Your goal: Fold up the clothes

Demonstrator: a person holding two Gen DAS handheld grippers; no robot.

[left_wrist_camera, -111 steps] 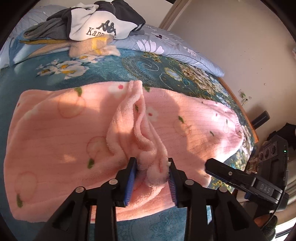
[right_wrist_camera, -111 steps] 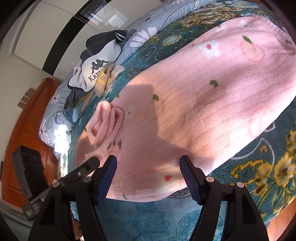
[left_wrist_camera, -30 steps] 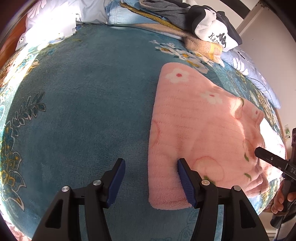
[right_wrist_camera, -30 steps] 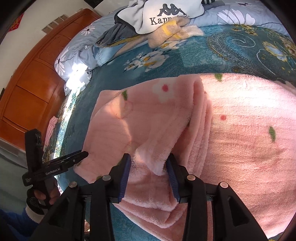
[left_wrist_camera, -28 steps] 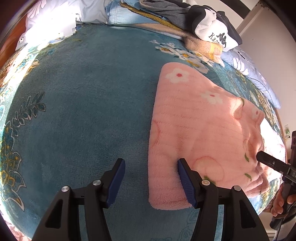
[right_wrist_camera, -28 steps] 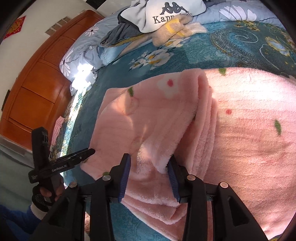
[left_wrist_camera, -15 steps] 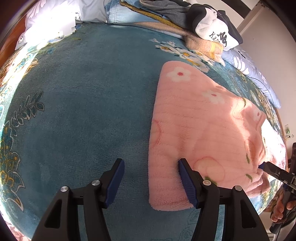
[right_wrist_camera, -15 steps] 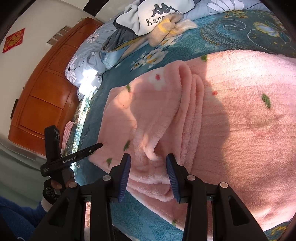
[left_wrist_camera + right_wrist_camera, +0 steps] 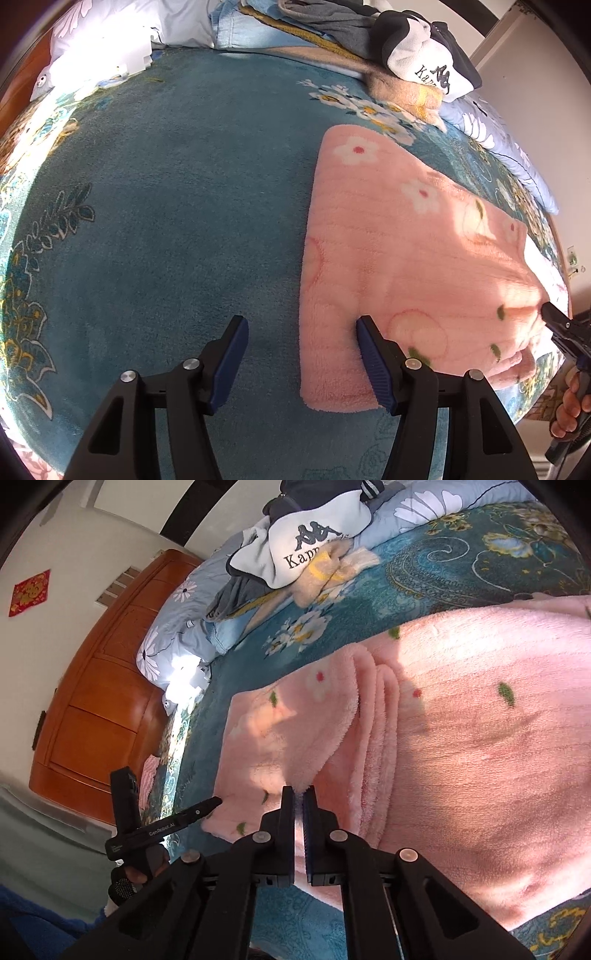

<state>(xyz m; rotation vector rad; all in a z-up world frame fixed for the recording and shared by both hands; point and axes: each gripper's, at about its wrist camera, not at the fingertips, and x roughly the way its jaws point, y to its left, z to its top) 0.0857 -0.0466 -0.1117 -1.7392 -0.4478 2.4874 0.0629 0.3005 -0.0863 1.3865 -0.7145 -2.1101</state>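
Since earlier, right gripper [image 9: 299,805] has just closed, pinching the pink garment's [image 9: 461,738] near fold on the bed [image 9: 166,203]; left gripper [image 9: 299,354], open, straddles its left edge. Thin pinch may slip when lifted.

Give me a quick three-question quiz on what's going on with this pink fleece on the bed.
1. True or false: the right gripper is pinched shut on a fold of the pink fleece.
2. The left gripper is: A open, B shut?
3. What does the fleece lie on?

Key: 1 true; 2 A, one finger on the fleece edge; 3 a teal bedspread.
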